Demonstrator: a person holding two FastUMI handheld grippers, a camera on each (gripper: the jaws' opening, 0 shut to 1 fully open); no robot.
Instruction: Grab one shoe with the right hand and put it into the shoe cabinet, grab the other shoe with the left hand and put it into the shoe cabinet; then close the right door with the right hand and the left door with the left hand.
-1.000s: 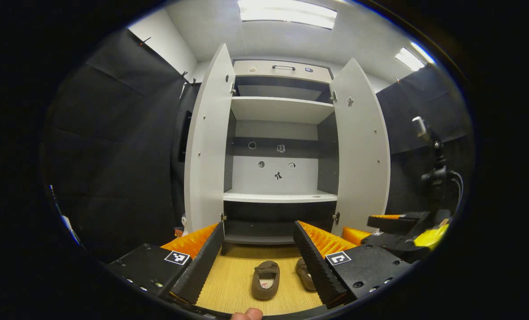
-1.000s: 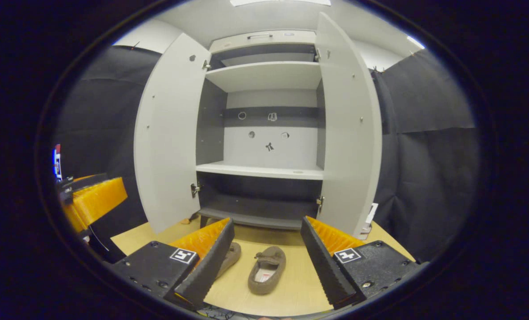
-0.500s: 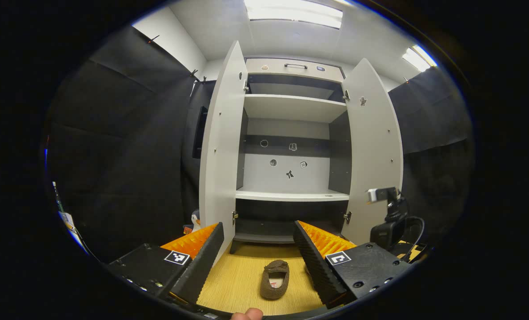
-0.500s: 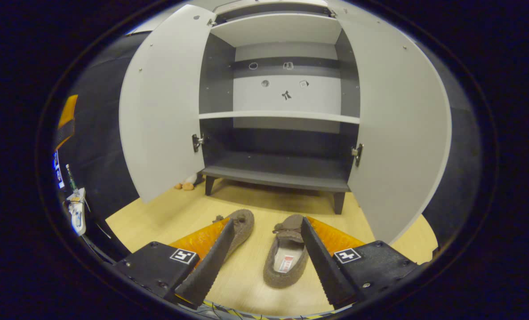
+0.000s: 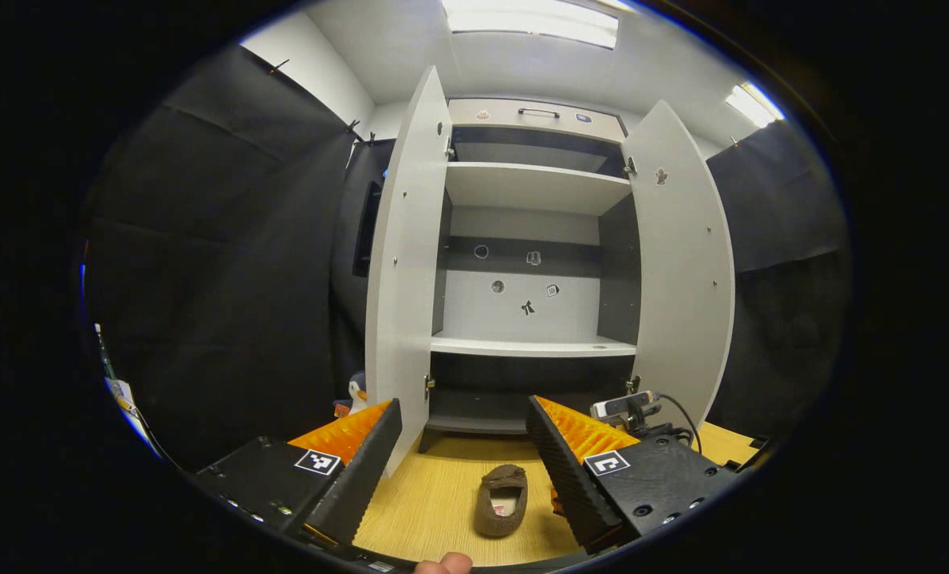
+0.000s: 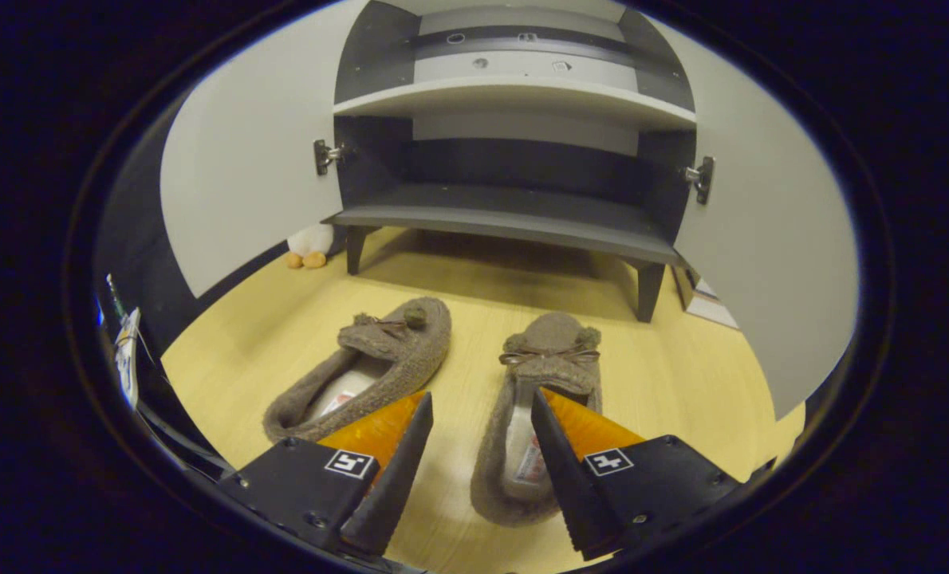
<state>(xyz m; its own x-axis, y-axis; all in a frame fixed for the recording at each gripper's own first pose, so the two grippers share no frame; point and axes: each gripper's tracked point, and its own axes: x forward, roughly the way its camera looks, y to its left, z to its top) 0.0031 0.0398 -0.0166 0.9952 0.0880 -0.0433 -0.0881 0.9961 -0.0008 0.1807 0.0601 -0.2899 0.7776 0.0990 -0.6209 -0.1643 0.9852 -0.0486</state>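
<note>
Reaching for the first fuzzy brown slipper (image 6: 526,430) just ahead, we hold our right gripper (image 6: 478,446) spread, needing to straddle its side wall.

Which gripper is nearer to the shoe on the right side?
Right. The right gripper is low over the right shoe, jaws open around its near side. The left gripper is held back, farther from both shoes.

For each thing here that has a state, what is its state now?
left door: open.
right door: open.
shoe cabinet: shelves bare, no shoe inside.
left shoe: on the floor, not gripped.
right shoe: on the floor, one finger inside its opening, not clamped.
left gripper: open, holding nothing.
right gripper: open.
</note>
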